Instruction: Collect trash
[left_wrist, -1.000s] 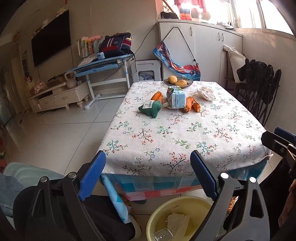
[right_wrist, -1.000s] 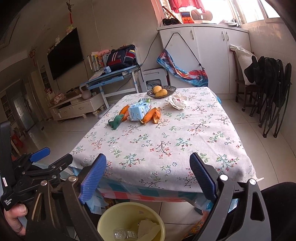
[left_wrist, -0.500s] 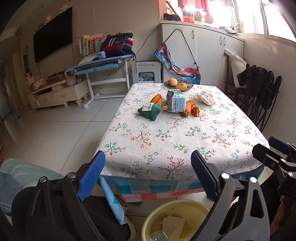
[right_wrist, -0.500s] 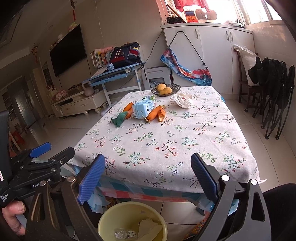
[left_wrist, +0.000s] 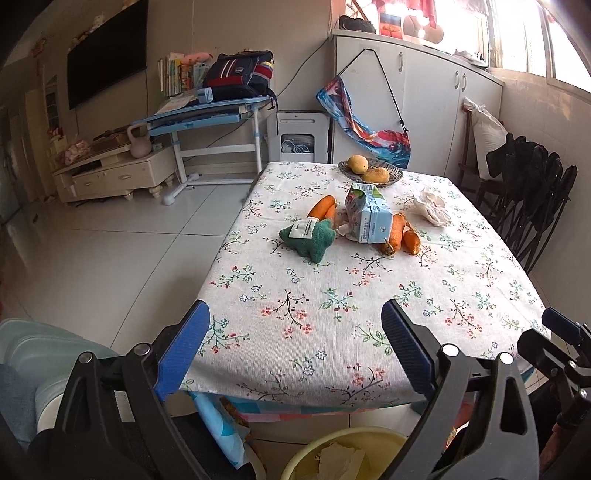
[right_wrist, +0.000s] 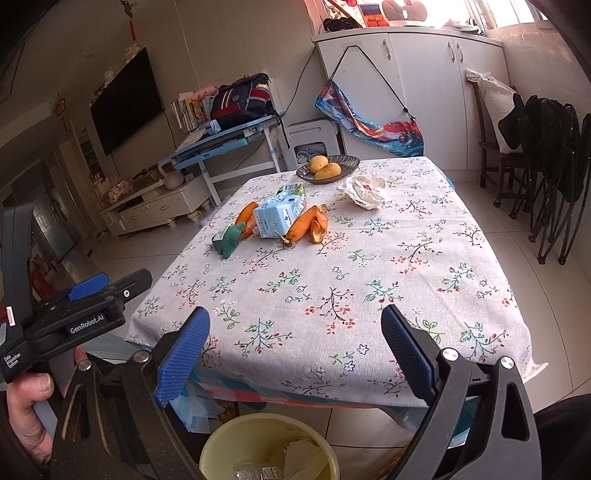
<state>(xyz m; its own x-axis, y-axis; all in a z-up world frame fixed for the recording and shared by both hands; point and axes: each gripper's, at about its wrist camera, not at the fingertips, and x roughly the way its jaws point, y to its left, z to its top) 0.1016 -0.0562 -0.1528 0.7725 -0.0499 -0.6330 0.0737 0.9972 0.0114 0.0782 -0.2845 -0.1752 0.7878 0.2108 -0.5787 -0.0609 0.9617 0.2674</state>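
A light-blue milk carton (left_wrist: 368, 215) (right_wrist: 279, 215) lies on its side mid-table among carrots (left_wrist: 397, 232) (right_wrist: 303, 226). A crumpled white wrapper (left_wrist: 432, 206) (right_wrist: 365, 191) lies to its right. A yellow bin (right_wrist: 269, 446) (left_wrist: 343, 456) with paper and a clear bottle stands on the floor under the near table edge. My left gripper (left_wrist: 295, 352) and right gripper (right_wrist: 295, 354) both hover open over the near edge, holding nothing. In the right wrist view the left gripper (right_wrist: 88, 295) shows at the left, in a hand.
The table (left_wrist: 369, 314) carries a floral cloth, a green plush toy (left_wrist: 310, 238) and a fruit bowl (left_wrist: 370, 172). Folded black chairs (left_wrist: 528, 206) stand at the right. A blue desk (left_wrist: 207, 114) and a TV stand (left_wrist: 110, 170) are at the back left.
Both grippers have risen and moved forward toward the table; its top looks closer and the bin has slipped toward the bottom edge. Both stay open.
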